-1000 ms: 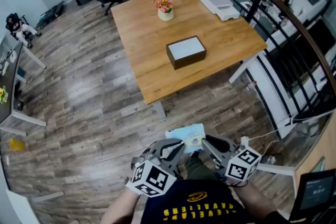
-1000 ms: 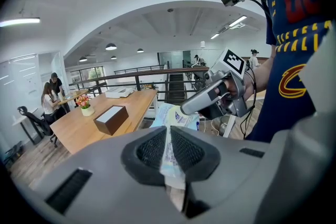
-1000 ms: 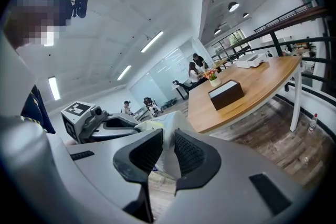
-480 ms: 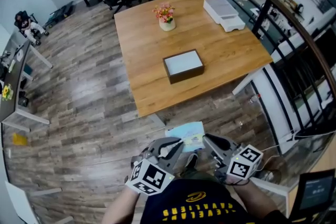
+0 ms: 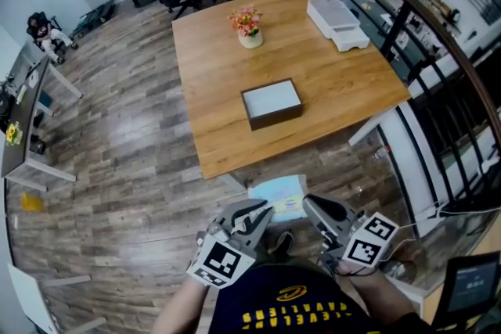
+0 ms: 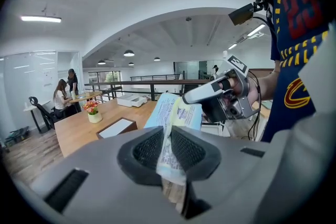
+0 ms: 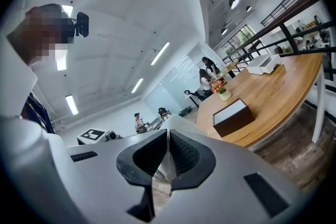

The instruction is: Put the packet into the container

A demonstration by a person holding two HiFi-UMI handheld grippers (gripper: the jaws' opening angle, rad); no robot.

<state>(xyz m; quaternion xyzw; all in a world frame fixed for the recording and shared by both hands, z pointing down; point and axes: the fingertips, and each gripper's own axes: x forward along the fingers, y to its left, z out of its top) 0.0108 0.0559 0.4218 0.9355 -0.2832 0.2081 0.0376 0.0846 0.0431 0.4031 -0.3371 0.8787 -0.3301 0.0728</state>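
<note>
Left gripper (image 5: 254, 210) is clamped on the packet (image 5: 278, 194) – you can see it pinched between the pads in the left gripper view. Right gripper (image 5: 310, 204) is closed too, a thin pale edge of that packet caught in its jaws. All of this is held out over the wood floor (image 5: 117, 152), just short of the table (image 5: 219, 74). The container (image 5: 272, 103) sits open on that table, well apart from the packet. Flowers (image 5: 249, 22) stand farther back – railing (image 5: 415, 19) on the right.
</note>
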